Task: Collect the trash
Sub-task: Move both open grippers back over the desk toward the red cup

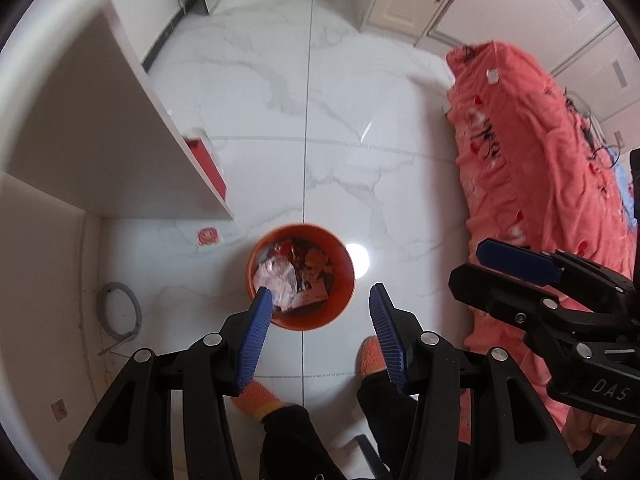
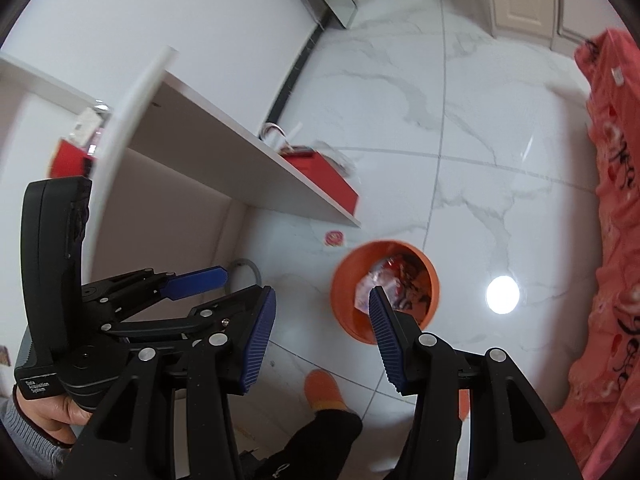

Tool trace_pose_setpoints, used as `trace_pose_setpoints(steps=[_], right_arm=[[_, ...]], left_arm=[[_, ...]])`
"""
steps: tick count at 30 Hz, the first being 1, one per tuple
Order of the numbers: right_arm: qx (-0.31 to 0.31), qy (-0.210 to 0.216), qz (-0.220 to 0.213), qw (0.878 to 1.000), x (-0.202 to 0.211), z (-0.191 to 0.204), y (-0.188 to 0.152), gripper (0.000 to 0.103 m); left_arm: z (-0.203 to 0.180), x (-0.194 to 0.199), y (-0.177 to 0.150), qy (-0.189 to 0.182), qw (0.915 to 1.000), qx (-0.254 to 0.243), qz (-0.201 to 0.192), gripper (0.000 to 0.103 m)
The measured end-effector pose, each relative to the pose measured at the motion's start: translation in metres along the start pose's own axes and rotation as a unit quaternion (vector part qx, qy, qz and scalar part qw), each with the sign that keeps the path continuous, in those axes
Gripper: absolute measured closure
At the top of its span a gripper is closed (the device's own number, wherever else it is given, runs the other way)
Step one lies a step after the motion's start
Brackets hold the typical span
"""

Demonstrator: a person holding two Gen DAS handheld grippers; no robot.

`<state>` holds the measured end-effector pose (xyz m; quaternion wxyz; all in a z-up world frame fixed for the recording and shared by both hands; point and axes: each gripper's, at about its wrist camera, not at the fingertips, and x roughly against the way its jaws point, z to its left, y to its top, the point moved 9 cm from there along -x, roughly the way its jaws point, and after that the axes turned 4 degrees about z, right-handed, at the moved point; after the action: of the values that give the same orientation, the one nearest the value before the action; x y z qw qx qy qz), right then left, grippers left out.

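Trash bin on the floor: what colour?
Orange trash bin, best seen in the left wrist view.

There was one round orange plastic trash bin (image 1: 320,320), two black grippers with blue ribbed pads, two orange knitted slippers, one red box (image 2: 332,184) far left, and one small pink sticker (image 1: 208,237) on the floor.

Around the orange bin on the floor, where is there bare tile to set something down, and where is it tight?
Bare tile lies beyond the orange bin, between the white desk panel and the pink bedspread. Tight spots: left of the bin near the small wrapper and grey hose, and the near side by the person's orange slippers.
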<state>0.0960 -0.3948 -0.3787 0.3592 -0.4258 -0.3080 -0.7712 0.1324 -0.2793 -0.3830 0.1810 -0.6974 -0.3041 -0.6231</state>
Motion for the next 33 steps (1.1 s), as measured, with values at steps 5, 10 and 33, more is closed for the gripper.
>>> trace_pose_setpoints(steps=[5, 10, 33], right_arm=[[0.031, 0.008, -0.016, 0.999, 0.032, 0.035, 0.010, 0.054], [0.057, 0.020, -0.029, 0.998, 0.062, 0.071, 0.016, 0.054], [0.194, 0.074, -0.038, 0.978, 0.082, 0.247, 0.029, 0.049]], left_arm=[[0.001, 0.045, 0.003, 0.007, 0.9993, 0.008, -0.037, 0.051], [0.008, 0.081, -0.003, 0.017, 0.9978, 0.017, -0.061, 0.051], [0.110, 0.197, -0.032, 0.084, 0.9740, 0.130, -0.166, 0.035]])
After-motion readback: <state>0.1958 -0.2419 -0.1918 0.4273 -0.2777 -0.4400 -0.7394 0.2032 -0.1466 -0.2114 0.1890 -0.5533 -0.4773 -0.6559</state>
